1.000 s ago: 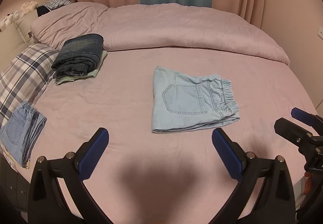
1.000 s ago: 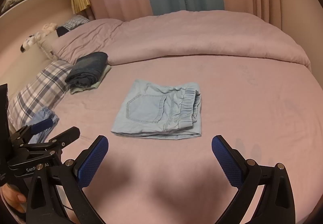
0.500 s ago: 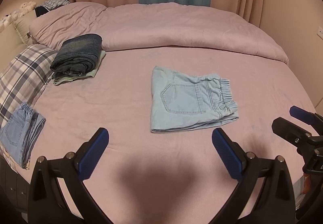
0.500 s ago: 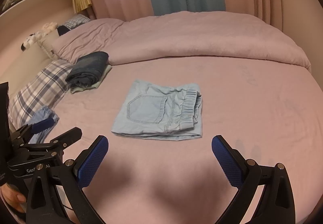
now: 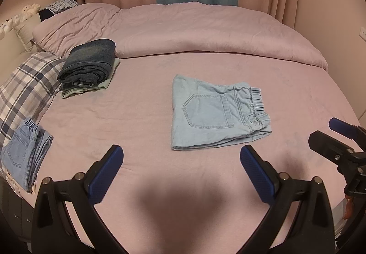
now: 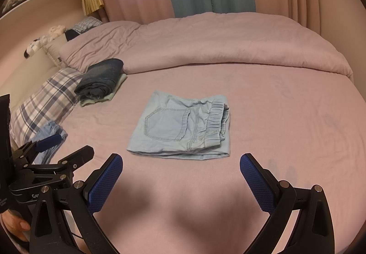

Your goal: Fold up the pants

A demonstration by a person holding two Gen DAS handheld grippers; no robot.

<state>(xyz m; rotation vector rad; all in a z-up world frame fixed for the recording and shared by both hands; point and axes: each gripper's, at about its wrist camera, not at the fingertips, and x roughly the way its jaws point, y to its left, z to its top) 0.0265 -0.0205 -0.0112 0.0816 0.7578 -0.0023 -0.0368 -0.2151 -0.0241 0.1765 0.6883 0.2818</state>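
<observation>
Light blue denim pants (image 5: 212, 112) lie folded into a flat rectangle on the pink bed, back pocket up, elastic waistband to the right; they also show in the right wrist view (image 6: 183, 128). My left gripper (image 5: 181, 170) is open and empty, hovering above the sheet short of the pants' near edge. My right gripper (image 6: 180, 176) is open and empty, also short of the near edge. The right gripper shows at the right edge of the left wrist view (image 5: 329, 137), and the left gripper shows at the left of the right wrist view (image 6: 61, 148).
A stack of folded dark jeans (image 5: 89, 63) sits at the back left. Another folded light denim pair (image 5: 22, 153) lies on a plaid pillow (image 5: 25, 89) at the left edge. A rolled pink duvet (image 5: 205, 32) runs across the back.
Both grippers have stayed open and nearly still. The views shifted only slightly. The pants have not moved.
</observation>
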